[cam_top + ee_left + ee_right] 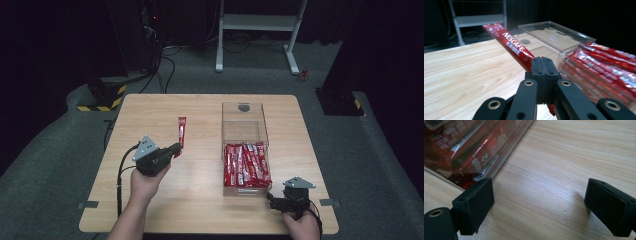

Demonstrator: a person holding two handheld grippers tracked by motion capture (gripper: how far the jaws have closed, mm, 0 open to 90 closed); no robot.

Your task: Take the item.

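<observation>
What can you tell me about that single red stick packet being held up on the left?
The long, thin, glossy red foil stick packet carries white Nescafe lettering. The left tongs are shut on its near end, so it slants up above the pale wooden table, pointing away from the person. It is apart from the clear plastic box.

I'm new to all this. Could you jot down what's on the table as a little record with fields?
Surface: light wooden table
Container: clear plastic box, open top, holding a row of red coffee stick packets
Left gripper: shut on a single red Nescafe coffee stick packet, lifted and tilted
Right gripper: jaws wide apart, holding nothing, low over the table beside the box's near corner
</observation>
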